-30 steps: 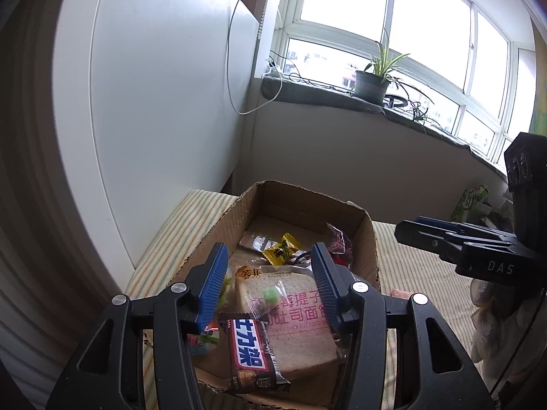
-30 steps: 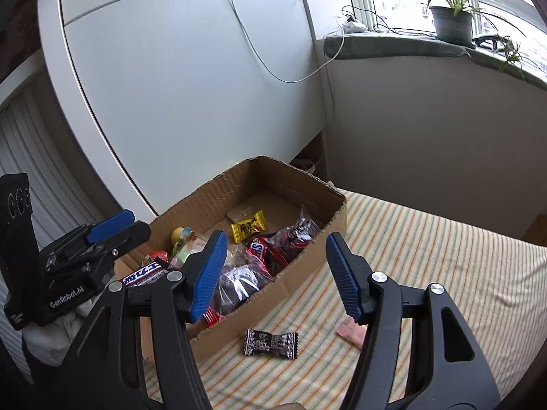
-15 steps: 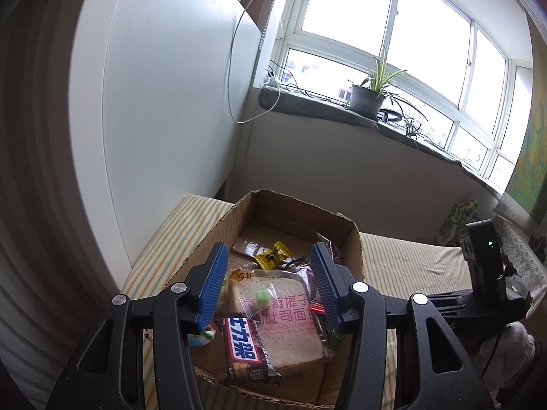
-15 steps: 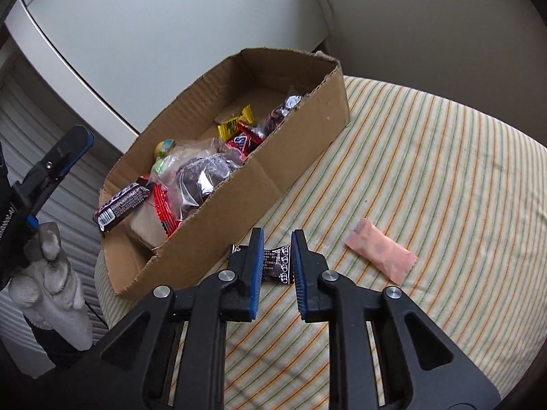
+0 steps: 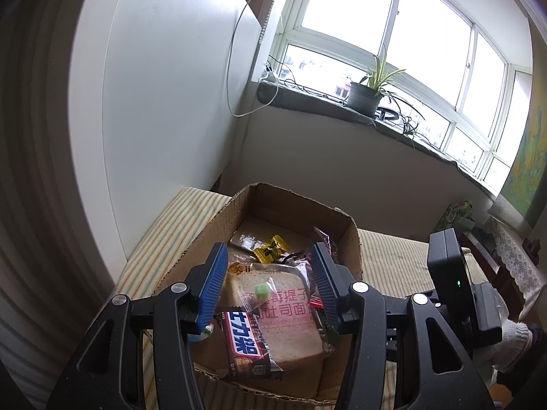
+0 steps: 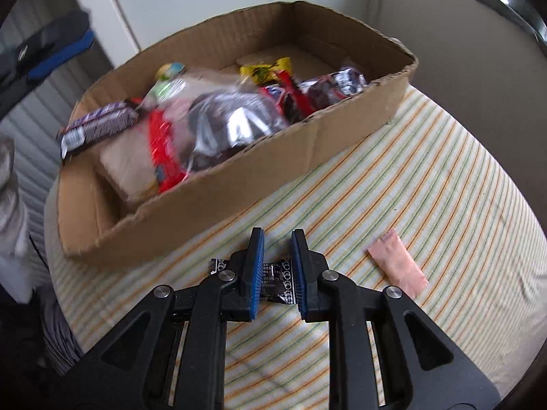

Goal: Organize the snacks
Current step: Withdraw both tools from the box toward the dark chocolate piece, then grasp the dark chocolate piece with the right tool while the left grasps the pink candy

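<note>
Low in the right wrist view, the right gripper has just closed its jaws across the black candy; its long axis runs left-right. The box lies above. Left gripper hovers half-open, empty.

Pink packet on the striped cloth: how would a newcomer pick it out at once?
Start from the cardboard box of snacks on the striped cloth. Outside the box, two items lie on the cloth: a black wrapped snack between the right gripper pads, and beside it the pink packet. It alone is plain, flat, pale pink.
</note>
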